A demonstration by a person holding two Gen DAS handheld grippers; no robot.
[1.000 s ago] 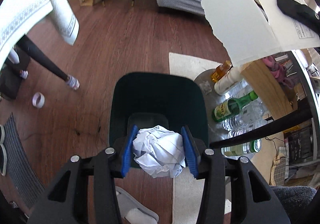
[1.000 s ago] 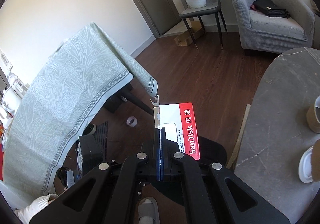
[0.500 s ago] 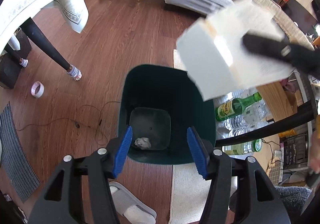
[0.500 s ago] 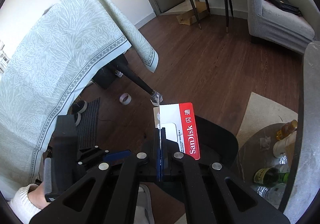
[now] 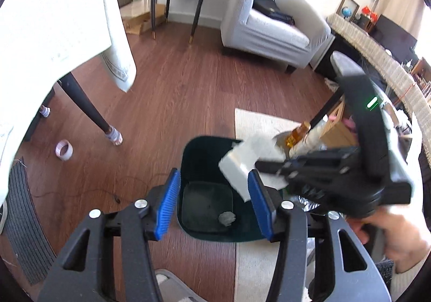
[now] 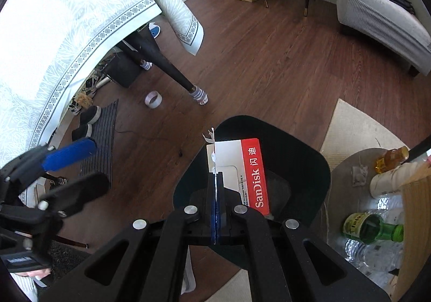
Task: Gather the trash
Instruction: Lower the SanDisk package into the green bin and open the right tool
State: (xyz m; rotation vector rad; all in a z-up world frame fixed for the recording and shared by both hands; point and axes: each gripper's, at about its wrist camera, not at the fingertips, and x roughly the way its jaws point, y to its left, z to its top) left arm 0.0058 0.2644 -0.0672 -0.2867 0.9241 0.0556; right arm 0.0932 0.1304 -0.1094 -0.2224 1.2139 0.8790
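Over the dark bin (image 5: 208, 151), left gripper (image 5: 212, 203) spread and holding nothing; right gripper (image 6: 216, 194) clenched on SanDisk card (image 6: 250, 175); crumpled paper (image 5: 227, 218) lies inside

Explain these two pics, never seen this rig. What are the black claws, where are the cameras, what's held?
No robot here: a person holds a two-finger gripper in each hand, and a fisheye camera on each looks forward along its fingers.

Left wrist view: the left gripper is open and empty, above a dark green bin on the wooden floor. A crumpled paper ball lies at the bin's bottom. The other gripper enters from the right, carrying a white card.

Right wrist view: the right gripper is shut on a SanDisk card package, red and white, over the same bin. Beside the bin stand bottles, one a green bottle. A tape roll lies on the floor.
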